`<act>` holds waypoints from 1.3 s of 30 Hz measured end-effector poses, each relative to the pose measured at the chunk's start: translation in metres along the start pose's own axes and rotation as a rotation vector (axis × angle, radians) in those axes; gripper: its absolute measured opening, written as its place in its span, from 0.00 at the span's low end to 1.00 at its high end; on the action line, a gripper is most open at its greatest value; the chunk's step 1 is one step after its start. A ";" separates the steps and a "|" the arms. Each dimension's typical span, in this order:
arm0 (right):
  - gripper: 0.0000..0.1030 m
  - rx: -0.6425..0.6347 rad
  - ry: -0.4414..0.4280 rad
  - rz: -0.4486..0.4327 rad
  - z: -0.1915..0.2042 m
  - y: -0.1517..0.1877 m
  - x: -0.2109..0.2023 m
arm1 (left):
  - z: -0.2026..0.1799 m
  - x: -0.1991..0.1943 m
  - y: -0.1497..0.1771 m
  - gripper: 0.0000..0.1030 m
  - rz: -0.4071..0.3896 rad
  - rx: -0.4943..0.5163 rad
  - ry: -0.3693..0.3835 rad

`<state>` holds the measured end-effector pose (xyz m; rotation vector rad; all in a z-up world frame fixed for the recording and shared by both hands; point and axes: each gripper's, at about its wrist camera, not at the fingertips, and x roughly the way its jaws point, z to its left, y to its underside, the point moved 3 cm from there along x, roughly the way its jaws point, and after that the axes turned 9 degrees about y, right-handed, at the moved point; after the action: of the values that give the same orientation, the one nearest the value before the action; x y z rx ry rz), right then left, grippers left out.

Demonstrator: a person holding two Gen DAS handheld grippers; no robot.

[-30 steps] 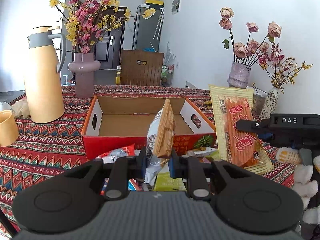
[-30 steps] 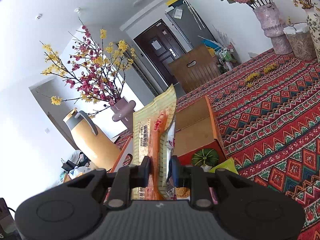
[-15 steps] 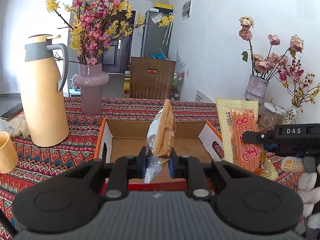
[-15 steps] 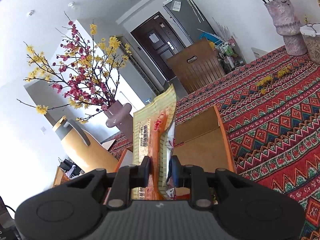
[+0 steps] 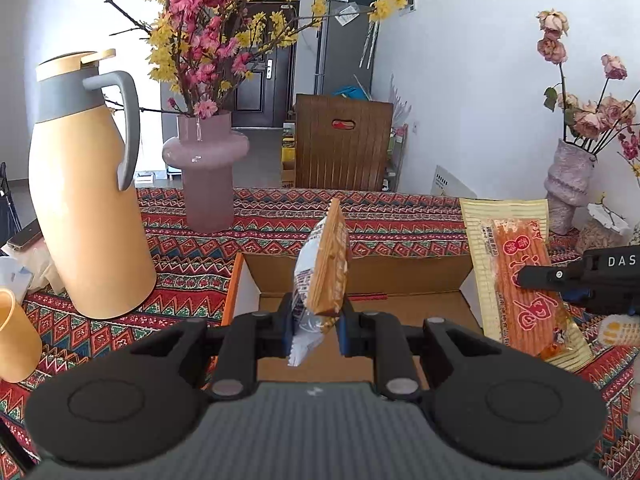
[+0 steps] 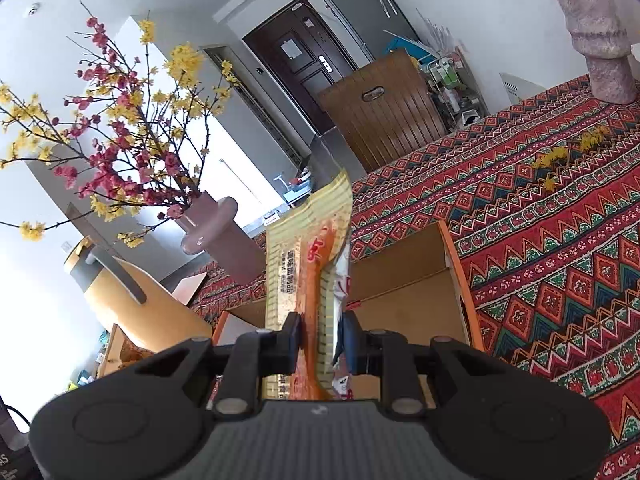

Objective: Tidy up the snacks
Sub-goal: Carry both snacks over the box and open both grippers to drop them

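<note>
The patterned tablecloth point(image 5: 280, 220) fills the ground, red zigzags running edge to edge. On it, at 12 o'clock from the left gripper, sits the open cardboard box point(image 5: 400, 276), brown inside, orange along its rim, its bare floor in view. At 9 o'clock stands the tall tan thermos jug point(image 5: 84, 200) with its grey handle, and just beyond it at 11 o'clock the pink vase point(image 5: 206, 176) bursting with red and yellow blossom. Over at 2 o'clock, a mottled grey vase point(image 5: 566, 188) holds dried roses. A yellow cup point(image 5: 14, 336) peeks in at the far 9 o'clock edge.

Now the action: the left gripper point(image 5: 314, 330) is clenched on a small wafer snack packet point(image 5: 322, 272), held on edge and upright, hanging above the near part of the box. At 3 o'clock, the right gripper point(image 6: 322, 344) is clamped on a long yellow packet of orange sticks point(image 6: 310, 280); from the left view that packet point(image 5: 520, 280) hangs just beside the box's right wall. In the right view it rises between the jaws, the box point(image 6: 408, 280) right behind it.
</note>
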<state>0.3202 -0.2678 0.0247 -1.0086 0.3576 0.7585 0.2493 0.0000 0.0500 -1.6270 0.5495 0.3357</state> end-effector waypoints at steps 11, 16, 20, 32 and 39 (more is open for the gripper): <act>0.20 0.031 0.067 0.050 -0.001 -0.016 0.050 | 0.018 0.051 0.005 0.20 0.097 -0.005 -0.078; 0.20 0.030 0.105 0.071 -0.004 -0.018 0.069 | 0.021 0.062 0.010 0.20 0.131 -0.005 -0.099; 0.20 0.033 0.125 0.085 -0.007 -0.015 0.077 | 0.022 0.069 0.015 0.20 0.151 -0.006 -0.102; 0.41 0.026 0.145 0.115 -0.010 -0.010 0.084 | 0.027 0.069 0.020 0.36 0.164 -0.023 -0.101; 0.88 -0.018 0.116 0.034 -0.005 -0.010 0.058 | 0.026 0.043 0.017 0.90 0.071 -0.023 -0.094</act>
<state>0.3679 -0.2518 -0.0056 -1.0679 0.4700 0.7367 0.2786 0.0177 0.0102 -1.6079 0.5346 0.4703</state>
